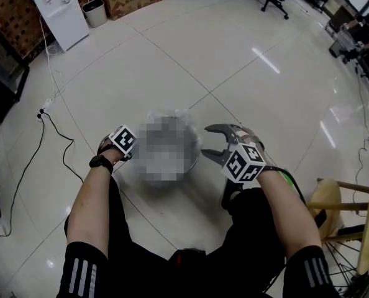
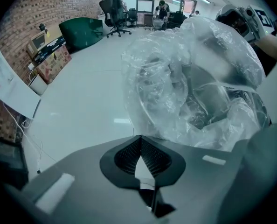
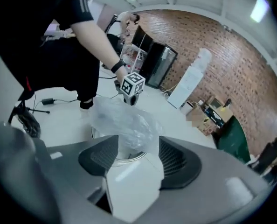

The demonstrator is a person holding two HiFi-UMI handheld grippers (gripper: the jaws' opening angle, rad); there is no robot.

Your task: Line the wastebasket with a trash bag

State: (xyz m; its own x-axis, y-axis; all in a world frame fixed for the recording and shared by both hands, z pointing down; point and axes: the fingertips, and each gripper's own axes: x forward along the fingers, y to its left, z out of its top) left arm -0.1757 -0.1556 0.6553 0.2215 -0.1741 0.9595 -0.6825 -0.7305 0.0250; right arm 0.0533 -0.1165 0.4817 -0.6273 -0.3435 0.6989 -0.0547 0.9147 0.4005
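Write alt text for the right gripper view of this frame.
The right gripper, jaws open, frames a crumpled clear trash bag bunched over a metal wastebasket. Beyond, the left gripper sits at the bag's far edge, a brick wall behind.

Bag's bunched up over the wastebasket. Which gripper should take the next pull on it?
Right. The right gripper is open and empty, aimed at the bag. The left gripper is shut right at the bag's edge, possibly anchoring it.

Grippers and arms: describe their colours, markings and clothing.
The left gripper and right gripper are grey with dark ribbed pads; each bears a cube of black-and-white square markers. Black short sleeves with white stripes; a dark strap on the left wrist.
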